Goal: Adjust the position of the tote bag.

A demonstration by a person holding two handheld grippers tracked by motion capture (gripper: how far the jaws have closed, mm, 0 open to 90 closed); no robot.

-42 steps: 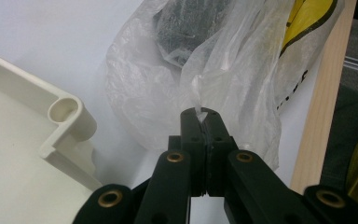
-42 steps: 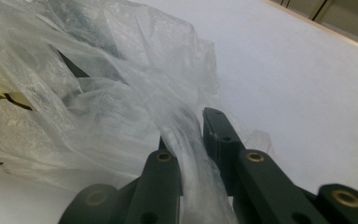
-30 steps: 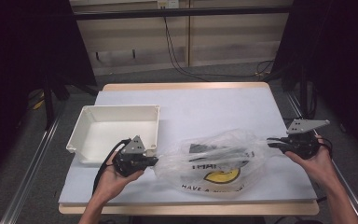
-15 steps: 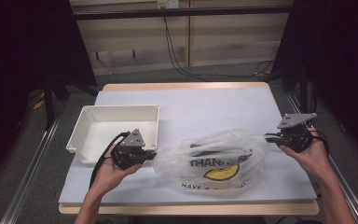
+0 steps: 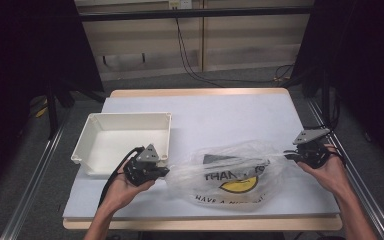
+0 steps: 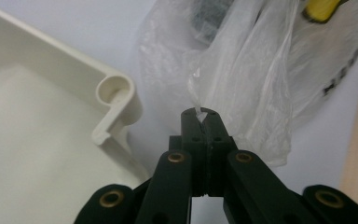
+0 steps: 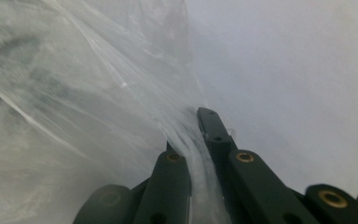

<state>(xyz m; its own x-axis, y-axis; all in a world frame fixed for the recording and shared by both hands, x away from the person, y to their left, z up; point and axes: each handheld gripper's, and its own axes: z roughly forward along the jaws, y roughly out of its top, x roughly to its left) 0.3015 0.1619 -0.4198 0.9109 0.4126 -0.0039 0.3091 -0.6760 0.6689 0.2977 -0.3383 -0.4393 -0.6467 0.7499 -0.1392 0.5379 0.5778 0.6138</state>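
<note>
A thin, translucent plastic bag printed with a yellow smiley face (image 5: 228, 175) lies near the front edge of the white bench (image 5: 230, 115). Its left edge is pinched in the clamped left claw (image 6: 200, 113) and its right edge in the clamped right claw (image 7: 200, 122), apparently to spread it flat. A cream rectangular plastic tray (image 5: 125, 142) sits just beside it.

White tray (image 5: 96, 150) at table's (image 5: 240, 115) left side; cables (image 5: 190, 60) on floor beyond table.
</note>
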